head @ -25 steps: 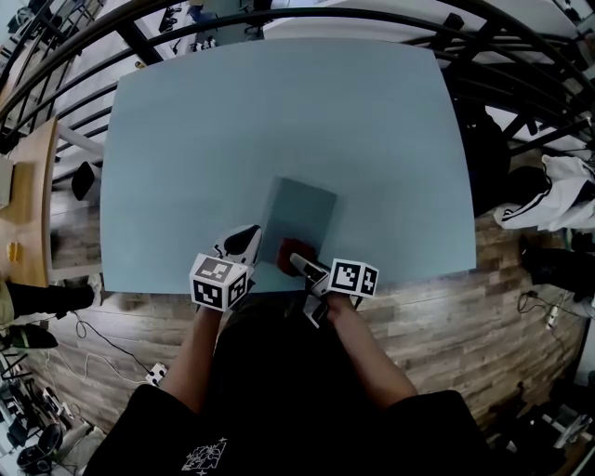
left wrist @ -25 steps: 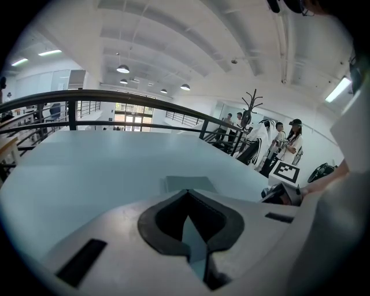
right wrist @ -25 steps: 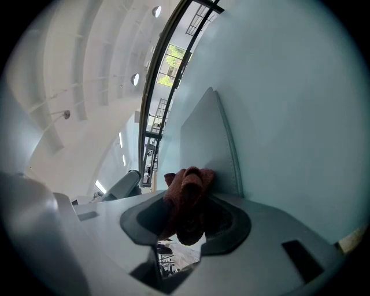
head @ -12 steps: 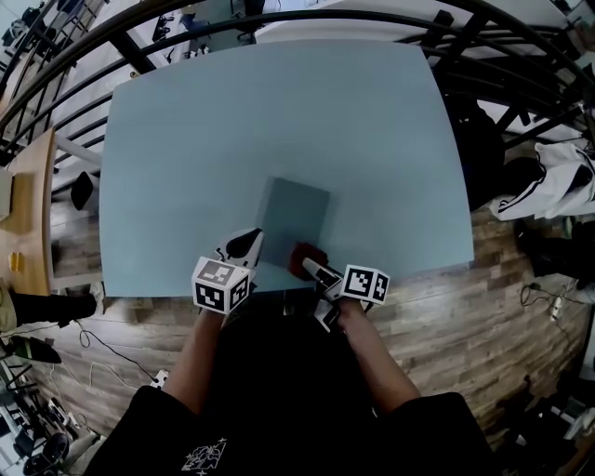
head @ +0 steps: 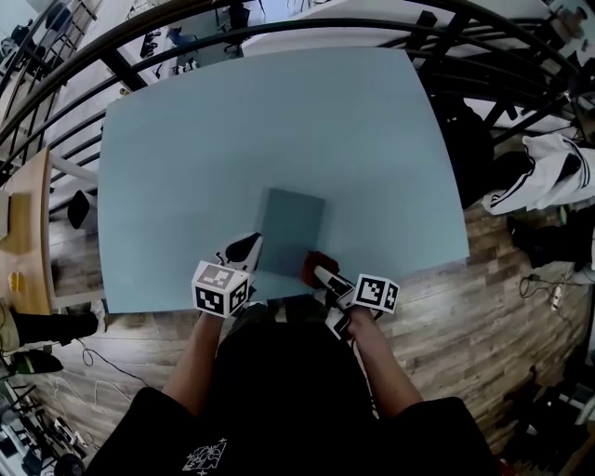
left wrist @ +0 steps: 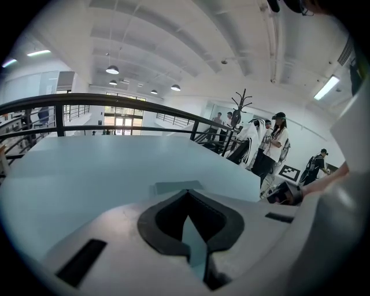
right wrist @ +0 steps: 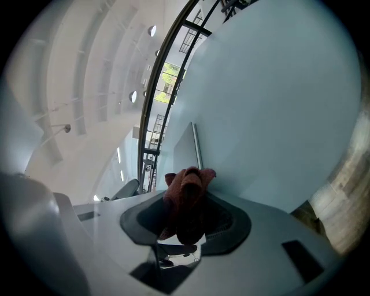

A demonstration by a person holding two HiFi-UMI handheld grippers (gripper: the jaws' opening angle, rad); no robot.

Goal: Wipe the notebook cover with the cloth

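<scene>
A grey-blue notebook (head: 291,231) lies flat on the light blue table (head: 232,139), close to its near edge. My right gripper (head: 321,272) is shut on a bunched dark red cloth (head: 316,264), which sits at the notebook's near right corner. In the right gripper view the cloth (right wrist: 186,193) bulges out between the jaws, and the notebook (right wrist: 184,149) lies just beyond it. My left gripper (head: 245,249) is at the notebook's near left corner, jaws shut with nothing between them. The left gripper view shows the notebook (left wrist: 176,187) just past the jaw tips.
A black railing (head: 279,19) curves round the table's far side. A light jacket (head: 558,181) hangs at the right, and a wooden desk (head: 23,232) stands at the left. Several people (left wrist: 272,141) stand beyond the table. The table's near edge (head: 279,299) is right behind both grippers.
My right gripper has slid with the cloth to the right and toward me, from the notebook's near part to its near right corner. The left gripper has hardly moved.
</scene>
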